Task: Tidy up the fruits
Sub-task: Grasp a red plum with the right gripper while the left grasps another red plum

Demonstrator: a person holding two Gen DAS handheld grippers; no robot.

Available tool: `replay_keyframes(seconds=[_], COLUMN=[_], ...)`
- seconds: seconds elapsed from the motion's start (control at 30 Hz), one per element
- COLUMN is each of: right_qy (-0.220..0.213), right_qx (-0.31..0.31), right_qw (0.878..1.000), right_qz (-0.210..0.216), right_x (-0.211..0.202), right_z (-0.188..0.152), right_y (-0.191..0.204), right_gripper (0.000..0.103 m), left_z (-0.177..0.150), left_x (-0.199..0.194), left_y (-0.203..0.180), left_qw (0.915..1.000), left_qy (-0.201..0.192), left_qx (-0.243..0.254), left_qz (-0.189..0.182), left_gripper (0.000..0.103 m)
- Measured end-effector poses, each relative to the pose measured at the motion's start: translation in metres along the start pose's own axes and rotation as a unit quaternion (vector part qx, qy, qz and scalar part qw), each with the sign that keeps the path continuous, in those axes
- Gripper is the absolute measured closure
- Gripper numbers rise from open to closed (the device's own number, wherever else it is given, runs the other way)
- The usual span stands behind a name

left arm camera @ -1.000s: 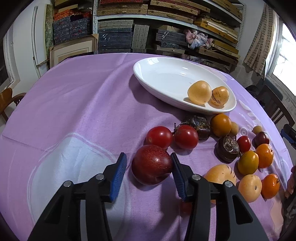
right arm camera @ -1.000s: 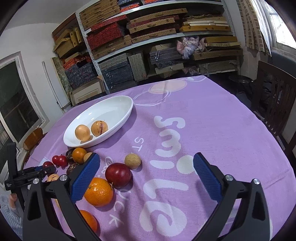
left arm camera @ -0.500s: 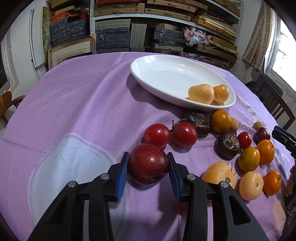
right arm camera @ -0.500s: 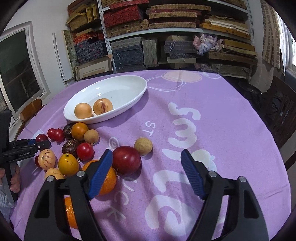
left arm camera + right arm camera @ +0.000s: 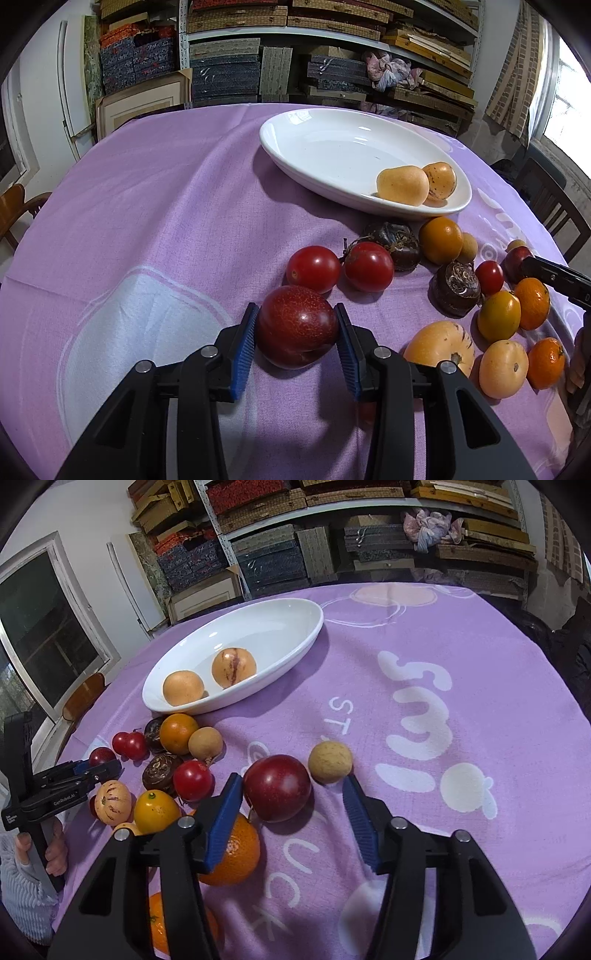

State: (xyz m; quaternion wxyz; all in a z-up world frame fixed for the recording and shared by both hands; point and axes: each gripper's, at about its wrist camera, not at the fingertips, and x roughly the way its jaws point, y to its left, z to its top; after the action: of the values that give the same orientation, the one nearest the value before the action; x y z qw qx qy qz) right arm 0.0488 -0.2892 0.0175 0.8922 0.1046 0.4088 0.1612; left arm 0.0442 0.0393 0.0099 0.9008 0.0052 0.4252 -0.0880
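Observation:
My left gripper (image 5: pixel 297 325) is shut on a dark red plum (image 5: pixel 297 326), low over the purple cloth. A white oval dish (image 5: pixel 325 147) behind it holds two yellow-orange fruits (image 5: pixel 402 184). My right gripper (image 5: pixel 291 794) is open around another dark red plum (image 5: pixel 277 792), which lies on the cloth nearer the left finger. A tan round fruit (image 5: pixel 330 762) sits just beyond the right finger. The dish (image 5: pixel 280 620) shows in the right wrist view too. The left gripper (image 5: pixel 98 768) appears at that view's left edge.
Several tomatoes, oranges, dark brown fruits and yellow striped fruits lie in a cluster (image 5: pixel 454 288) to the right of the left gripper. An orange (image 5: pixel 232 849) sits under my right gripper's left finger. Shelves of boxes stand behind the table; wooden chairs (image 5: pixel 554 206) surround it.
My left gripper closed on the dark red plum. My right gripper moved forward and down and narrowed around the other plum.

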Motion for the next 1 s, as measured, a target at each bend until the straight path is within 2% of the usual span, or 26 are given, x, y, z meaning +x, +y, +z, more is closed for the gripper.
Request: replay_keyframes(seconds=[0.13, 0.5, 0.73, 0.83, 1.0], right_qy=[0.008, 0.009, -0.035, -0.048, -0.055], right_qx=[0.009, 0.001, -0.019, -0.019, -0.047], right_qw=[1.000, 1.000, 0.999, 0.999, 0.997], right_qz=[0.028, 0.025, 0.008, 0.017, 0.003], right_x=[0.005, 0.011, -0.009, -0.019, -0.018], right_z=[0.002, 0.004, 0.000, 0.007, 0.059], right_y=[0.002, 0.008, 0.014, 0.018, 0.039], right_gripper=[0.065, 0.065, 0.066, 0.066, 0.066], left_z=[0.000, -0.001, 0.000, 0.013, 0.062], left_x=[0.000, 0.002, -0.005, -0.016, -0.022], left_y=[0.000, 0.002, 0.007, 0.017, 0.001], left_qw=[1.0000, 1.0000, 0.9998, 0.9986, 0.9987], left_qy=[0.000, -0.001, -0.014, -0.032, -0.050], left_qx=[0.000, -0.003, -0.014, -0.038, -0.008], left_qz=[0.001, -0.003, -0.003, -0.014, -0.007], left_gripper=[0.062, 0.062, 0.062, 0.062, 0.065])
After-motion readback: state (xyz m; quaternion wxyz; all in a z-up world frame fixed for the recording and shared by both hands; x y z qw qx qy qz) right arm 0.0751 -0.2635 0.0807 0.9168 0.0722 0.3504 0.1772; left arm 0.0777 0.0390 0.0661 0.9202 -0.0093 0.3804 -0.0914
